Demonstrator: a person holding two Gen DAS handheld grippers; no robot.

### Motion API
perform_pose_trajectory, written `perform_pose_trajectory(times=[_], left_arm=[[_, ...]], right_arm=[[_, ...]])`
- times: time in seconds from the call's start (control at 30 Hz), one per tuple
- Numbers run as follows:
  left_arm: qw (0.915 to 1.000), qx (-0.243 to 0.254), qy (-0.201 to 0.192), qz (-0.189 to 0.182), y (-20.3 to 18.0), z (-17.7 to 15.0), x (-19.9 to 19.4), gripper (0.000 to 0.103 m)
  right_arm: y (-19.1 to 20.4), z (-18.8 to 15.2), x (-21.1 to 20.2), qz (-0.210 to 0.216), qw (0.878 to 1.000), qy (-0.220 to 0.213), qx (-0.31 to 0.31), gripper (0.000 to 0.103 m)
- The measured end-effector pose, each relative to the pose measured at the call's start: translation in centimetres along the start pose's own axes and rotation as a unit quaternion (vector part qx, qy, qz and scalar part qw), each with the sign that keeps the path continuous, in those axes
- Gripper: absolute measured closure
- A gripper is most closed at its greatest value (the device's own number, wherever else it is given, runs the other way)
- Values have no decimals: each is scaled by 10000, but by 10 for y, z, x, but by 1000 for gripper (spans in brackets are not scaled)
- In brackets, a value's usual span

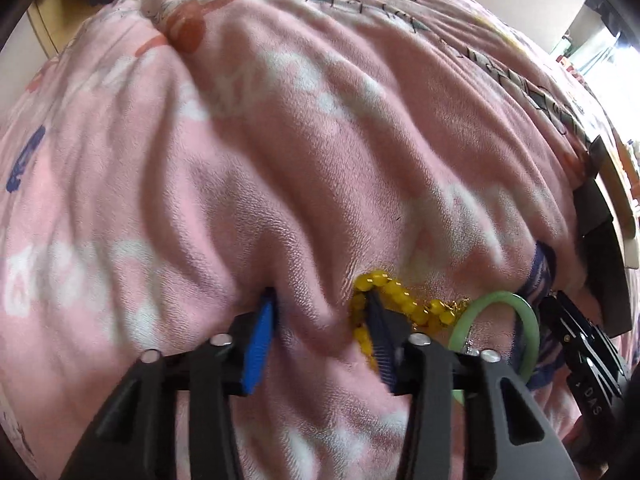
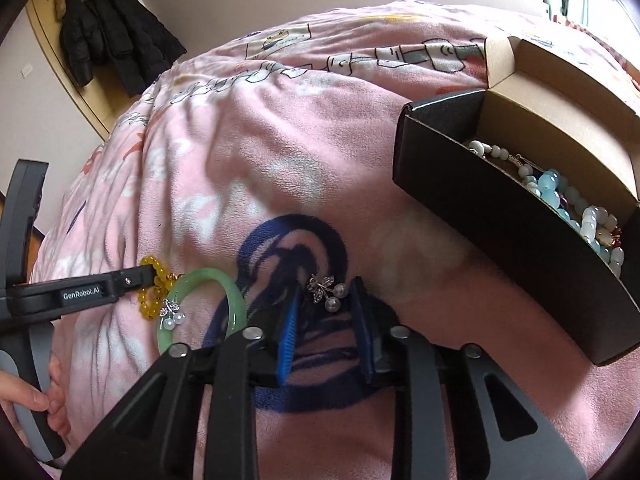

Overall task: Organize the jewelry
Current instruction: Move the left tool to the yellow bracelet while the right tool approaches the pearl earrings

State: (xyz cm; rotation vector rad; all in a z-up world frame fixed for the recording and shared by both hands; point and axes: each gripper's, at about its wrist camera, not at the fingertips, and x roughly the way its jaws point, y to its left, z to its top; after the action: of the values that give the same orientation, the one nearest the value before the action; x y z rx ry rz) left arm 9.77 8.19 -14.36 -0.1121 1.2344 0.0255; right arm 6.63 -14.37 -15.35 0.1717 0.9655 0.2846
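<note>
A silver leaf earring with two pearls [image 2: 326, 292] lies on the blue print of the pink blanket [image 2: 280, 140]. My right gripper [image 2: 326, 294] points down at it, open, with the earring in the narrow gap between its pads. A yellow bead bracelet [image 1: 404, 300] lies to the left. My left gripper [image 1: 320, 300] stands open, pressed into the blanket, its right finger [image 1: 378, 320] poking into the bracelet's loop. Beside the bracelet [image 2: 154, 286] rests a green bangle [image 2: 208, 276] with a second pearl earring [image 2: 172, 314] on its rim. The bangle [image 1: 496, 304] also shows in the left wrist view.
A black cardboard box [image 2: 500, 216] with a brown inside stands open at the right, holding several pale bead bracelets [image 2: 580, 204]. A hand [image 2: 32, 396] holds the left gripper's handle. Dark coats [image 2: 108, 28] hang on the far wall. The blanket is soft and rumpled.
</note>
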Motion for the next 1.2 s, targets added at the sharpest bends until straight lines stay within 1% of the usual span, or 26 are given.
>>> perform_pose_trajectory(times=[0.03, 0.07, 0.13, 0.17, 0.33, 0.5, 0.6, 0.7, 0.77, 0.87, 0.9, 0.93, 0.97, 1.0, 1.03, 1.1, 1.2], left_arm=[[10000, 36, -28, 52, -1, -1, -2, 69], [9999, 63, -73, 123, -1, -1, -5, 73], [9996, 118, -177, 176, 0, -1, -16, 88], [9995, 127, -235, 184, 0, 0, -22, 90], [9986, 80, -494, 178, 5, 1, -44, 91], [9982, 41, -539, 270, 2, 3, -42, 91], [9984, -91, -532, 149, 8, 4, -42, 91], [9983, -72, -556, 143, 10, 4, -45, 91], [9985, -101, -533, 103, 6, 7, -40, 91], [9983, -211, -533, -83, 7, 11, -38, 91], [9979, -282, -553, -173, 8, 12, -39, 81], [9975, -309, -587, -251, 8, 13, -40, 54], [9969, -329, -634, -333, 8, 14, -42, 34], [9962, -321, -695, -414, 7, 13, -44, 18], [9958, -319, -715, -473, 6, 13, -46, 18], [9967, -284, -589, -480, 3, 14, -45, 18], [9990, -184, -332, -246, 0, 12, -33, 18]], right_arm=[[1, 0, 0, -13, 10000, -10, -26, 84], [2, -1, -1, -21, 10000, -39, -70, 84], [2, -2, -1, 4, 9999, -62, -100, 84], [2, -2, -2, 17, 9999, -71, -90, 84], [-1, -3, -6, 92, 9999, -125, -30, 85], [-3, -5, -9, 135, 9998, -138, 43, 85], [-3, -5, -11, 152, 9998, -137, 61, 85], [-2, -5, -15, 181, 9996, -179, 74, 85], [-2, -4, -18, 192, 9996, -207, 76, 85], [-3, -3, -22, 235, 9994, -246, 112, 85], [-3, -3, -24, 239, 9993, -260, 116, 85], [-3, -3, -24, 238, 9993, -262, 117, 85], [-3, -3, -24, 241, 9993, -258, 121, 85], [-4, -3, -25, 248, 9993, -249, 135, 85], [-4, -3, -25, 257, 9993, -244, 146, 85], [-5, -3, -24, 258, 9993, -234, 160, 85], [-6, -4, -24, 288, 9992, -202, 204, 85]])
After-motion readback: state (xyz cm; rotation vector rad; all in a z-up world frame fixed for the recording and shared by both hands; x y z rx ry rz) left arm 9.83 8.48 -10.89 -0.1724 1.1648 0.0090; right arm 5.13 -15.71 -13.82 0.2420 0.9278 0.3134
